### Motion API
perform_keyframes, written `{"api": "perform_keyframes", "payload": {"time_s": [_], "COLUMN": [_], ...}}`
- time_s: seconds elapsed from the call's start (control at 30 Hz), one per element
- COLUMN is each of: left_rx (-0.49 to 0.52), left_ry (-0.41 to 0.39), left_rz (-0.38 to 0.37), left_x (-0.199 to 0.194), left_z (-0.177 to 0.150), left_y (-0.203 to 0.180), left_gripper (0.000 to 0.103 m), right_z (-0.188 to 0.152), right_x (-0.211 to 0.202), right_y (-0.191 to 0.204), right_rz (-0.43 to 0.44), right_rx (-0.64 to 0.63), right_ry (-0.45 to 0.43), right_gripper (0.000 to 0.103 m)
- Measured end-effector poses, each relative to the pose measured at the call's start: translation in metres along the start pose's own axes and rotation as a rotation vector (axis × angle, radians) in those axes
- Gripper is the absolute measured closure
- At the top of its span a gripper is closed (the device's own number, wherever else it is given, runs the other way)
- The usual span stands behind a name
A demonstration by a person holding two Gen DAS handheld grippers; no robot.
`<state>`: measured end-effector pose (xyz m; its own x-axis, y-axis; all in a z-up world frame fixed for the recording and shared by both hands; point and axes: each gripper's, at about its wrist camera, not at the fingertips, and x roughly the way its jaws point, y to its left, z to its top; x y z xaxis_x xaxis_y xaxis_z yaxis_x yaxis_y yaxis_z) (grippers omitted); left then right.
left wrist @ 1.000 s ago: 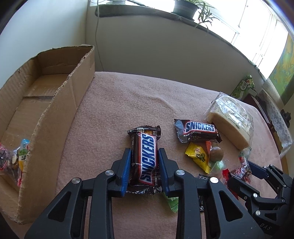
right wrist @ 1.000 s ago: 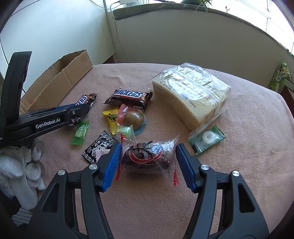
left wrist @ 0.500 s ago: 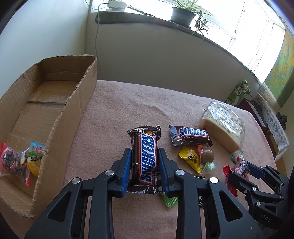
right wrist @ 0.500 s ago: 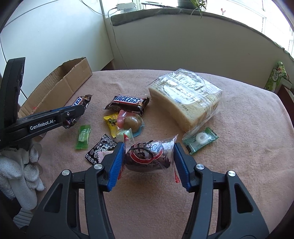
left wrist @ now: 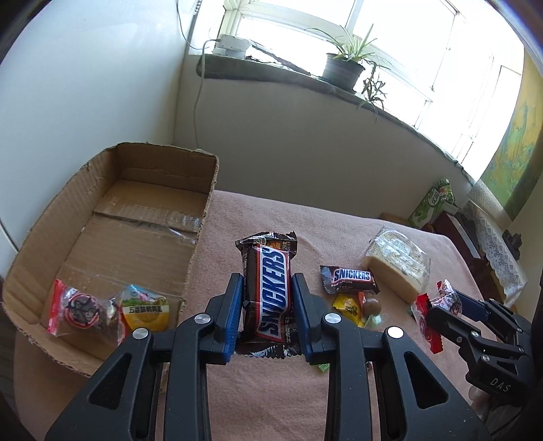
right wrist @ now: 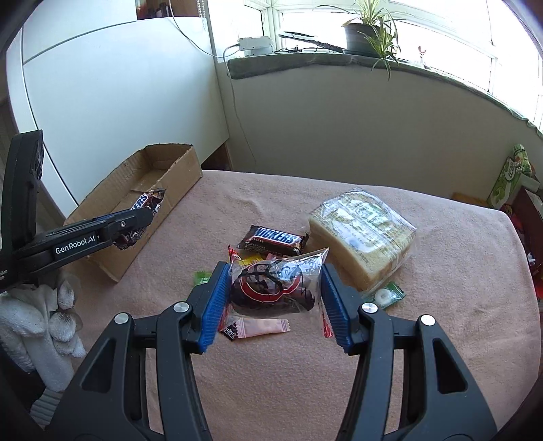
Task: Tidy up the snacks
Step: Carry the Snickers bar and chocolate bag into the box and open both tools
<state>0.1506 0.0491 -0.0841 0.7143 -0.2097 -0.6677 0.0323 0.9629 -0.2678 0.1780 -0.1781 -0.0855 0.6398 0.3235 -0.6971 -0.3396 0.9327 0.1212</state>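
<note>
Left wrist view: left gripper [left wrist: 267,313] clamped on a Snickers bar [left wrist: 269,291], bar held above the pink tablecloth [left wrist: 278,400], just right of the cardboard box [left wrist: 200,203]. Box sits at the table's left edge, open top, taped seam on the floor; inside its near end lie a clear-wrapped dark snack [left wrist: 79,310] and a yellow-labelled packet [left wrist: 146,310], touching. On the cloth to the right: second Snickers bar [left wrist: 349,279], yellow candy [left wrist: 348,305], brown round candy [left wrist: 372,307], bagged bread [left wrist: 395,264]. Right gripper [left wrist: 444,305] at far right, closed on a red-and-clear packet. Behind: white wall, cable down to the floor, windowsill with potted plant [left wrist: 342,69], green carton [left wrist: 432,203] past the table.

Right wrist view: right gripper [right wrist: 273,302] pinching a clear-wrapped dark pastry [right wrist: 275,286], lifted off the cloth. Under it a pink sachet [right wrist: 263,328]; green mint packet [right wrist: 383,295] beside the bread [right wrist: 363,237]; Snickers [right wrist: 273,240] behind the pastry. Left gripper [right wrist: 142,217] holds its bar over the box [right wrist: 149,196] opening. White gloved hand [right wrist: 47,322] at lower left. Sunlit window, plant [right wrist: 368,30], power adapter [right wrist: 254,44] on the sill.
</note>
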Motion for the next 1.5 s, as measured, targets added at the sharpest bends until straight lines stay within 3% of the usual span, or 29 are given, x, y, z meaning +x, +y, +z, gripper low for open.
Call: {"api": "perform_keyframes", "payload": {"time_s": [0.37, 0.87, 1.23, 1.5], "left_rx": [-0.052, -0.128, -0.149, -0.161], "left_ry": [-0.057, -0.053, -0.033, -0.031], "left_rz": [0.050, 0.118, 0.128, 0.136], "left_x": [-0.029, -0.029, -0.023, -0.021], "left_z": [0.013, 0.017, 0.017, 0.018], "left_y": [0.045, 0.112, 0.126, 0.130], "left_gripper": [0.076, 0.076, 0.076, 0.075], "right_z": [0.041, 0.093, 0.100, 0.097], "right_x": [0.017, 0.087, 0.138, 0.151], "right_y": [0.060, 0.142, 0.179, 0.193], "right_rz": [0.075, 0.191, 0.226, 0.237], "right_rx": [-0.080, -0.167, -0.207, -0.234], "right_ry": [-0.035, -0.008, 0.047, 0.065], "right_gripper": [0.047, 0.047, 0.046, 0.041]}}
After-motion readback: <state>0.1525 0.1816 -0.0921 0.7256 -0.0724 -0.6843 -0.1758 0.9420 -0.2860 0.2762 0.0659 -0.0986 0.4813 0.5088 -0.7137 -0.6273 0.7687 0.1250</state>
